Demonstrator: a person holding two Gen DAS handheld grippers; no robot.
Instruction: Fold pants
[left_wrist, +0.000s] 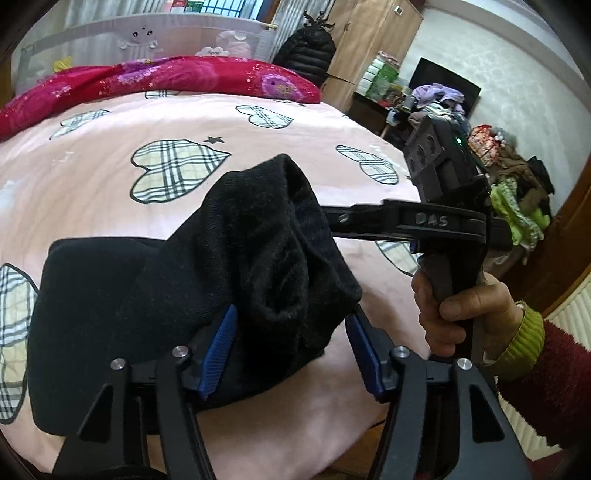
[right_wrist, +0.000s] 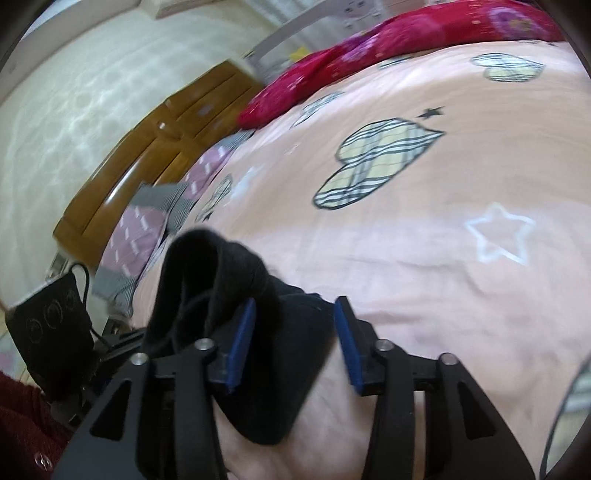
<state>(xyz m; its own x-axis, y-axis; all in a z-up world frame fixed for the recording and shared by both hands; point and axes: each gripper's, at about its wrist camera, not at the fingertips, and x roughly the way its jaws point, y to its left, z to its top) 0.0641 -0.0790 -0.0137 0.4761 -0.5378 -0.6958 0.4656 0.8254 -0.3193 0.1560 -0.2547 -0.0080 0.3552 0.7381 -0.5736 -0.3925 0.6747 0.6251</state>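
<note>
The black pants (left_wrist: 155, 295) lie folded in a thick bundle on the pink bed sheet (left_wrist: 92, 184). My left gripper (left_wrist: 291, 350) is open, its blue pads on either side of a raised fold of the pants. My right gripper (left_wrist: 424, 221) shows in the left wrist view, held by a hand, its fingers reaching into the far side of the bundle. In the right wrist view the right gripper (right_wrist: 291, 347) is open, with a rolled end of the pants (right_wrist: 207, 280) draped over its left finger and flat black cloth under the jaws.
A red floral quilt (left_wrist: 166, 77) lies along the far side of the bed. A wooden headboard (right_wrist: 155, 147) and a pillow (right_wrist: 147, 221) stand at the left in the right wrist view. Cluttered furniture (left_wrist: 424, 99) and a wardrobe (left_wrist: 369, 37) stand beyond the bed's right edge.
</note>
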